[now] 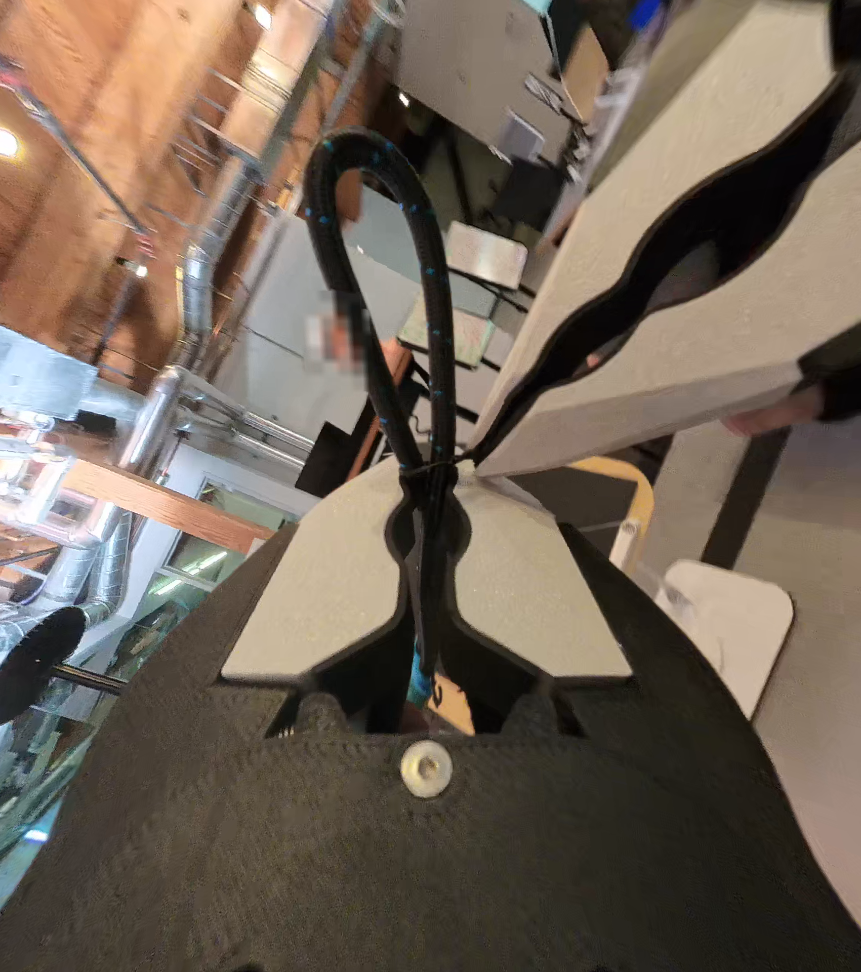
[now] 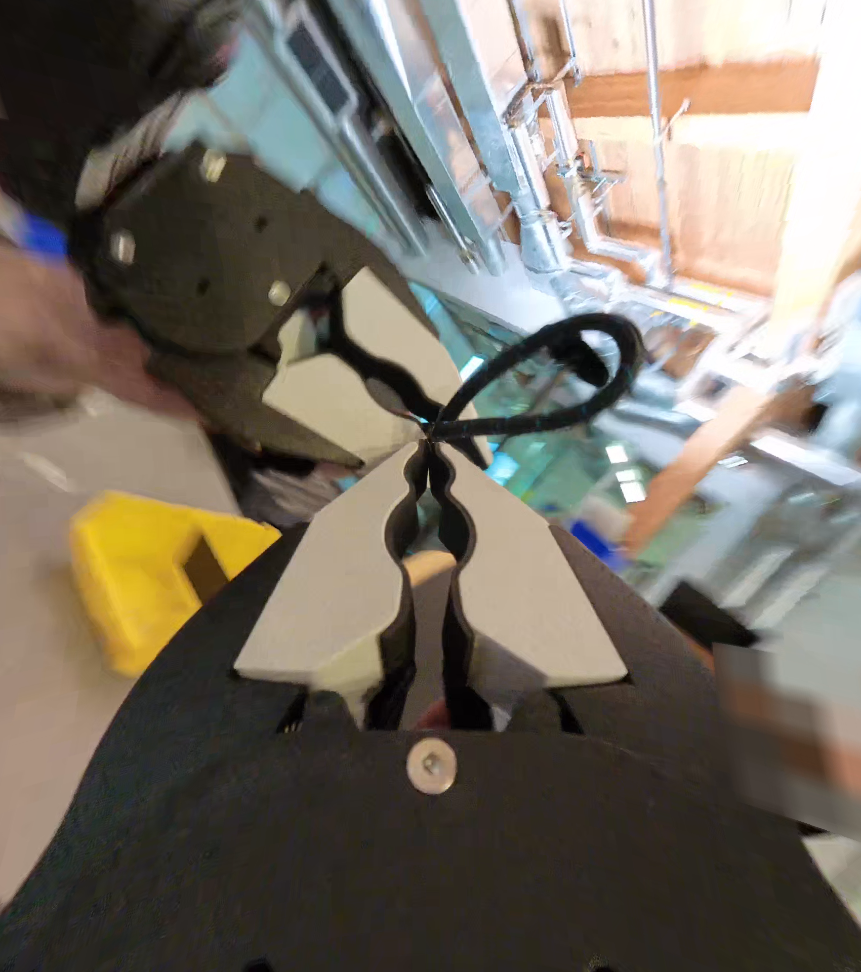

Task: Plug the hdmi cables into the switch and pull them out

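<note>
A black braided hdmi cable (image 1: 432, 294) with blue flecks is folded into a loop and bound by a thin black tie (image 1: 425, 469). My left gripper (image 1: 431, 486) is shut on the cable bundle just below the tie, and the loop sticks out past its tips. My right gripper (image 1: 474, 464) comes in from the upper right, shut, with its tips pinching at the tie. In the right wrist view, my right gripper (image 2: 431, 447) meets the left gripper (image 2: 420, 421) tip to tip, and the cable loop (image 2: 622, 336) stands to the right. The switch is not in view.
Both grippers are held up in the air and the pictures are blurred. A yellow block (image 2: 154, 568) lies on a grey table (image 2: 23, 657) at the left. A person's hand (image 2: 23, 326) holds the left gripper. A white seat (image 1: 722, 620) and a grey table (image 1: 849, 684) are at the right.
</note>
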A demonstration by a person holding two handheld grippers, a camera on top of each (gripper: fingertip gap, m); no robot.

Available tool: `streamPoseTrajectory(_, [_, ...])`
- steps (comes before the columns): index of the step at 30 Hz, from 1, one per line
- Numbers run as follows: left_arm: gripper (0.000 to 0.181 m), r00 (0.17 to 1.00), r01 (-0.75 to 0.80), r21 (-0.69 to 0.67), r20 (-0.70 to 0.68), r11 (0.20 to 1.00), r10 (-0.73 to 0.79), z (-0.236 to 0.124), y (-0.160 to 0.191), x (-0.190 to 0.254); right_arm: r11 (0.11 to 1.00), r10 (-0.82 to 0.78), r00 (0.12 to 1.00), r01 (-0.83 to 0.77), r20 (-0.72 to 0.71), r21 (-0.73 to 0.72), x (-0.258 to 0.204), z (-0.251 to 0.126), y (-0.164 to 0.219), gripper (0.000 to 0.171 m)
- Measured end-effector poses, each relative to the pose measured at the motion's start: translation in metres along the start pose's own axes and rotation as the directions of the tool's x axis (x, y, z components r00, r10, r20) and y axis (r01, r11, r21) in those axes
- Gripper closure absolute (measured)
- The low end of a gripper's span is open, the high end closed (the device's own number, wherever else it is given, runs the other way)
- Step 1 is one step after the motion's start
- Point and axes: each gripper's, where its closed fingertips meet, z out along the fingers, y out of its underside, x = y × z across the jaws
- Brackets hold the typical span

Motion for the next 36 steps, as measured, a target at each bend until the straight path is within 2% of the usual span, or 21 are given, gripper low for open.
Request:
streamPoseTrajectory(2, [0.176,0.997,0.043,0.062,0.065,0.997,-0.047,-0.003,-0.002,-0.004,0.960,0.267,0.962,-0.270,0.051,0.079,0.000,0.002,-0.003,0.171])
streamPoseTrajectory(5, [0.177,0.982,0.013,0.131,0.185,0.991,-0.038,-0.008,-0.003,-0.013,0.809,0.548,0.824,-0.566,0.143,0.157,-0.004,0.006,-0.007,0.171])
streamPoseTrajectory(7, [0.177,0.959,-0.044,0.181,0.282,0.982,-0.009,-0.014,-0.004,-0.018,0.646,0.699,0.672,-0.740,0.243,0.187,-0.008,0.007,-0.011,0.171])
streamPoseTrajectory(9, [0.177,0.927,-0.129,0.205,0.373,0.970,0.045,-0.021,-0.004,-0.022,0.441,0.801,0.481,-0.877,0.356,0.191,-0.011,0.009,-0.013,0.171])
streamPoseTrajectory(11, [0.177,0.870,-0.246,0.204,0.477,0.947,0.123,-0.029,-0.006,-0.026,0.242,0.841,0.302,-0.952,0.448,0.188,-0.016,0.011,-0.015,0.171])
streamPoseTrajectory(14, [0.178,0.800,-0.389,0.229,0.564,0.892,0.204,-0.045,-0.012,-0.024,0.006,0.819,0.114,-0.982,0.563,0.190,-0.029,0.007,-0.021,0.171])
streamPoseTrajectory(17, [0.178,0.730,-0.506,0.224,0.626,0.833,0.275,-0.063,-0.013,-0.022,-0.157,0.749,-0.021,-0.977,0.662,0.147,-0.046,0.004,-0.029,0.171])
streamPoseTrajectory(19, [0.178,0.711,-0.537,0.191,0.628,0.822,0.318,-0.067,-0.008,-0.019,-0.192,0.745,-0.040,-0.969,0.666,0.157,-0.054,0.007,-0.025,0.171])
streamPoseTrajectory(21, [0.178,0.776,-0.460,0.206,0.565,0.864,0.279,-0.062,0.007,-0.017,-0.140,0.800,0.007,-0.970,0.600,0.197,-0.057,0.013,-0.018,0.171])
streamPoseTrajectory(23, [0.177,0.867,-0.315,0.218,0.461,0.924,0.187,-0.056,0.024,-0.017,0.016,0.842,0.137,-0.973,0.521,0.229,-0.059,0.014,-0.015,0.148])
streamPoseTrajectory(24, [0.177,0.906,-0.246,0.194,0.395,0.950,0.154,-0.050,0.033,-0.015,0.114,0.855,0.222,-0.962,0.469,0.249,-0.058,0.012,-0.012,0.143])
streamPoseTrajectory(25, [0.177,0.944,-0.177,0.153,0.304,0.972,0.124,-0.043,0.044,-0.009,0.265,0.853,0.350,-0.929,0.387,0.258,-0.059,0.012,-0.008,0.141])
streamPoseTrajectory(26, [0.176,0.973,-0.106,0.123,0.217,0.987,0.078,-0.038,0.053,-0.003,0.460,0.817,0.514,-0.855,0.262,0.242,-0.061,0.013,0.001,0.141])
streamPoseTrajectory(27, [0.177,0.990,-0.038,0.112,0.138,0.993,0.023,-0.036,0.057,0.004,0.632,0.734,0.662,-0.747,0.148,0.206,-0.062,0.013,0.009,0.142])
streamPoseTrajectory(29, [0.177,0.999,0.038,0.069,-0.019,0.997,-0.037,-0.033,0.066,0.022,0.890,0.449,0.893,-0.445,-0.018,0.100,-0.060,0.011,0.016,0.146])
streamPoseTrajectory(30, [0.177,0.996,0.067,0.059,-0.069,0.996,-0.063,-0.034,0.067,0.028,0.966,0.260,0.962,-0.259,-0.083,0.024,-0.058,0.010,0.019,0.149])
streamPoseTrajectory(31, [0.177,0.984,0.106,0.033,-0.148,0.994,-0.100,-0.034,0.070,0.038,0.997,0.046,0.993,-0.052,-0.105,-0.055,-0.058,0.009,0.020,0.152])
streamPoseTrajectory(32, [0.177,0.971,0.126,0.017,-0.208,0.992,-0.119,-0.034,0.072,0.046,0.977,-0.176,0.980,0.162,-0.096,-0.136,-0.060,0.010,0.022,0.156])
streamPoseTrajectory(34, [0.177,0.937,0.184,-0.008,-0.302,0.983,-0.178,-0.037,0.076,0.060,0.824,-0.525,0.851,0.507,-0.007,-0.253,-0.067,0.013,0.030,0.157])
streamPoseTrajectory(36, [0.176,0.911,0.228,-0.019,-0.349,0.973,-0.220,-0.038,0.080,0.068,0.680,-0.678,0.727,0.676,0.108,-0.285,-0.075,0.016,0.039,0.153])
